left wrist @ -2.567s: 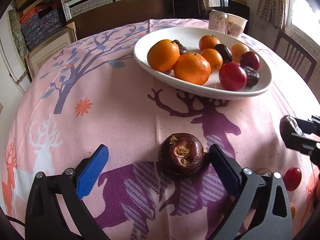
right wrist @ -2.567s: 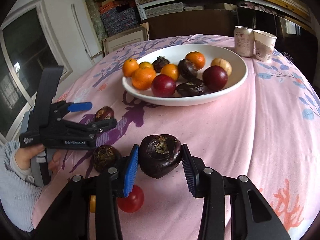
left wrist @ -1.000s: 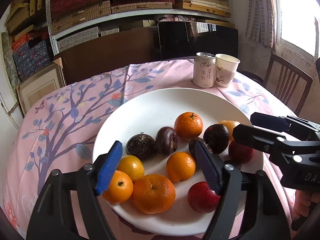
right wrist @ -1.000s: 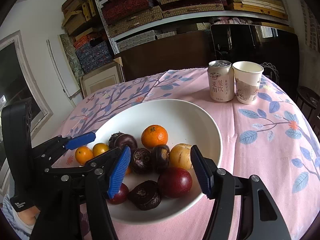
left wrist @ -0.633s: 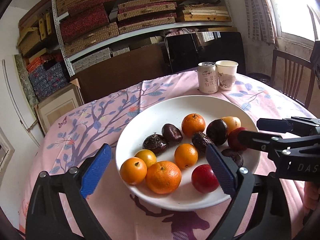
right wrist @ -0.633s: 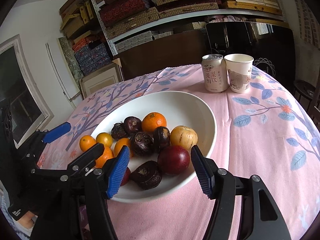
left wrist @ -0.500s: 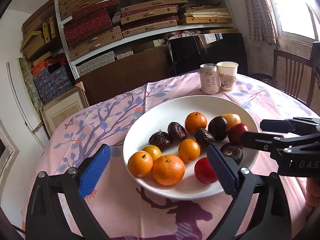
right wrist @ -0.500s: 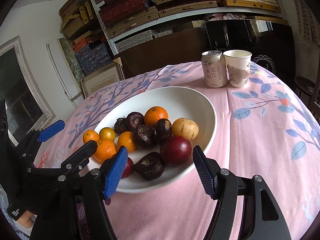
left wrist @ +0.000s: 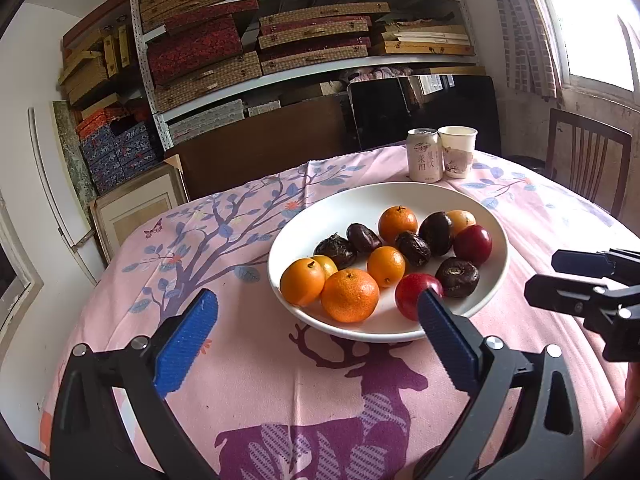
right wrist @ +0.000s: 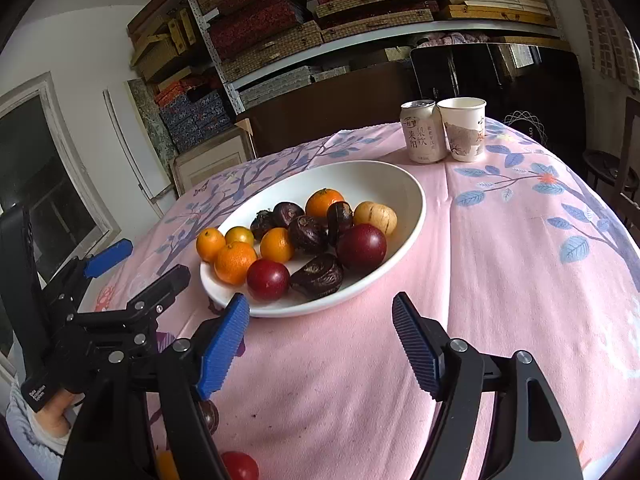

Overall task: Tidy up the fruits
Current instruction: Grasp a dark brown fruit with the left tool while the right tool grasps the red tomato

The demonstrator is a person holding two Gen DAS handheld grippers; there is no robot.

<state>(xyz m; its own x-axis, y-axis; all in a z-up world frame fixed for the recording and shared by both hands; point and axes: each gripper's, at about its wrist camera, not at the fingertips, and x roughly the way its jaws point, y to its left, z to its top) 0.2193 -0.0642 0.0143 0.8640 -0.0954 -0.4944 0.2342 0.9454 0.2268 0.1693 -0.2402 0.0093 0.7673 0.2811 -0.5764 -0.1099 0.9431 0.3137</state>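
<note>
A white bowl [left wrist: 332, 208] [right wrist: 412, 200] on the pink tablecloth holds several oranges [left wrist: 350, 295], dark passion fruits [left wrist: 457, 277] and red plums [left wrist: 472, 244]. My left gripper [left wrist: 316, 338] is open and empty, held back from the bowl's near rim. My right gripper [right wrist: 320, 340] is open and empty, also short of the bowl. It shows in the left wrist view [left wrist: 576, 280] at the right. The left gripper shows in the right wrist view [right wrist: 140, 266] at the left. Loose fruit lies on the cloth under my right gripper: a red plum [right wrist: 239, 465], a dark fruit [right wrist: 210, 416] and an orange one [right wrist: 166, 465].
A drink can [left wrist: 425, 155] [right wrist: 422, 132] and a paper cup [left wrist: 458, 152] [right wrist: 464, 128] stand behind the bowl. A wooden chair [left wrist: 588, 160] is at the table's right. Shelves of boxes [left wrist: 304, 40] line the back wall.
Both grippers have let go of their dark fruits in the bowl and drawn back from it, open and empty. The bowl now sits farther away in both views.
</note>
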